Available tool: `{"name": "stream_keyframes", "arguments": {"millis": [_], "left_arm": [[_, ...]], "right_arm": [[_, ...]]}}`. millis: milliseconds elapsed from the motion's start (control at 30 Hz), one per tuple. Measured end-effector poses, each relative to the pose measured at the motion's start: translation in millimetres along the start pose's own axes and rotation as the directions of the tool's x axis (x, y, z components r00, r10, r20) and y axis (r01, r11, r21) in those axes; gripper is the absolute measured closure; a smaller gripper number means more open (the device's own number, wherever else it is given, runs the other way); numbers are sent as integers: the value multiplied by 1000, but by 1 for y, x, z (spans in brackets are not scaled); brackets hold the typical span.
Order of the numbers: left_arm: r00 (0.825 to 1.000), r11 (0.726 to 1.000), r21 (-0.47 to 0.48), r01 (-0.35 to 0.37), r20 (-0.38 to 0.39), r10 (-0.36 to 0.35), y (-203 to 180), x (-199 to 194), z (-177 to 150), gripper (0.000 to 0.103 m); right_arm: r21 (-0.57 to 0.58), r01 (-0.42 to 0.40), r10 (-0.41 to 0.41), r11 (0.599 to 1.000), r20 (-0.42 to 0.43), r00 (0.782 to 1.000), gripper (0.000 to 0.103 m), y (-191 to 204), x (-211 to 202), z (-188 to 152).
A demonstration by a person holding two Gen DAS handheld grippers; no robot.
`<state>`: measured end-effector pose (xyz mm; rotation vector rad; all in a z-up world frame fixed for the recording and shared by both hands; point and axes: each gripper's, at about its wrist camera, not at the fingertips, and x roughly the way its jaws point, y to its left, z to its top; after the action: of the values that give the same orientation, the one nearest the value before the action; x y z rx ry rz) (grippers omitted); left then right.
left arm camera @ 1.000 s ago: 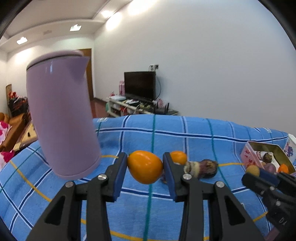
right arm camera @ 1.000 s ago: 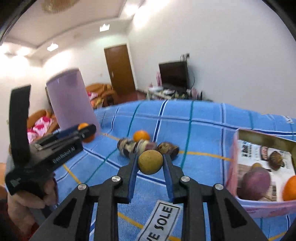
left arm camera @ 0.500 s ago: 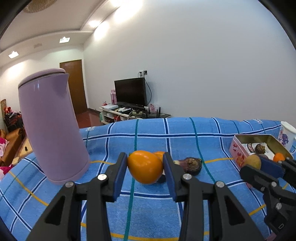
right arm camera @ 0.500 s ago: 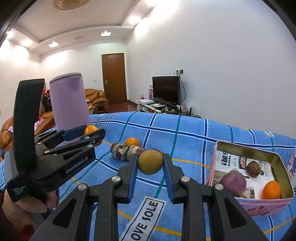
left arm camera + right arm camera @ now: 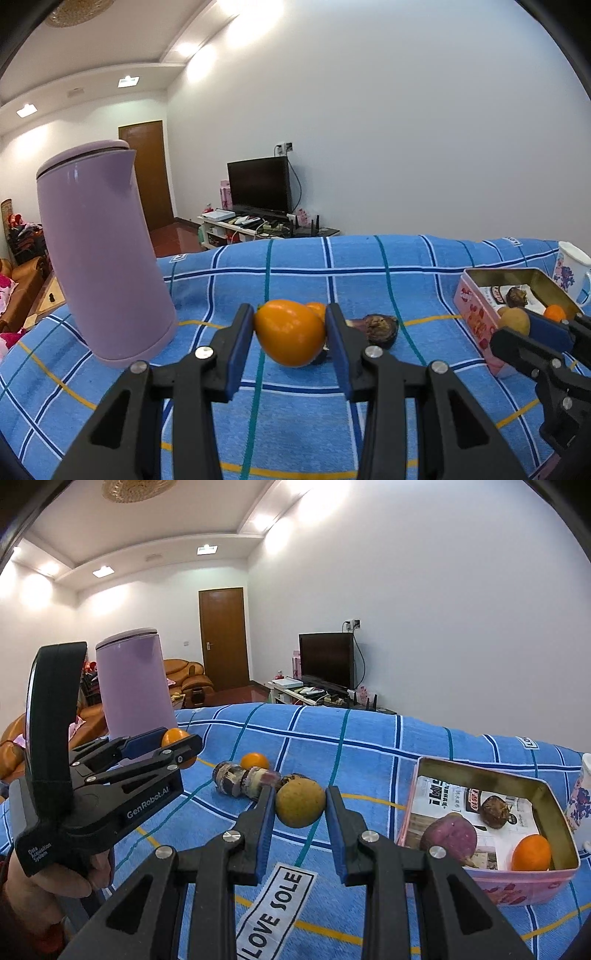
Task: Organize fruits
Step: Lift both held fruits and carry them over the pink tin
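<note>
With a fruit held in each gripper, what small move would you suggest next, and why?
Probably carry the right gripper rightward over the pink tin and release there. It is shut on the yellowish fruit, the open tin lies just to its right with bare space inside, and the left gripper, shut on the orange fruit, is farther off.

Count, taken relative to the pink tin (image 5: 517, 884):

- Inside the tin: three items. One purple fruit (image 5: 448, 835), one orange (image 5: 531, 852), one dark brown wrinkled fruit (image 5: 494, 811).
- On the blue cloth, left of the tin: one orange (image 5: 254, 761); two or three dark, mottled pieces (image 5: 236, 779) touching in a row, exact number unclear.
- Held fruit: two. One yellow-brown round fruit (image 5: 300, 802) just left of the tin, one bright orange fruit (image 5: 290, 337) farther left.
- Purple kettle (image 5: 99, 251): one, far left of the tin.
- Floral mug (image 5: 569, 273): one, right of the tin.
</note>
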<state>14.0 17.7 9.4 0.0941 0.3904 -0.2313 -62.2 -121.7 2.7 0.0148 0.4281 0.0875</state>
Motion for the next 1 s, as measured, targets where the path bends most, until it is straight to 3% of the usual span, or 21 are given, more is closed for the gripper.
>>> {"name": "stream_keyframes", "arguments": {"millis": [267, 533, 1000], "left_arm": [[999, 998, -26, 54, 3, -54, -4, -3, 0, 62], [985, 980, -105, 168, -31, -172, -9, -5, -4, 62], [982, 983, -1, 184, -44, -184, -60, -21, -6, 62]], "right_arm": [[22, 5, -5, 1000, -6, 1000, 74, -13, -7, -2], [36, 14, -14, 999, 0, 1000, 74, -28, -18, -4], [102, 15, -16, 995, 15, 1000, 74, -72, -40, -6]]}}
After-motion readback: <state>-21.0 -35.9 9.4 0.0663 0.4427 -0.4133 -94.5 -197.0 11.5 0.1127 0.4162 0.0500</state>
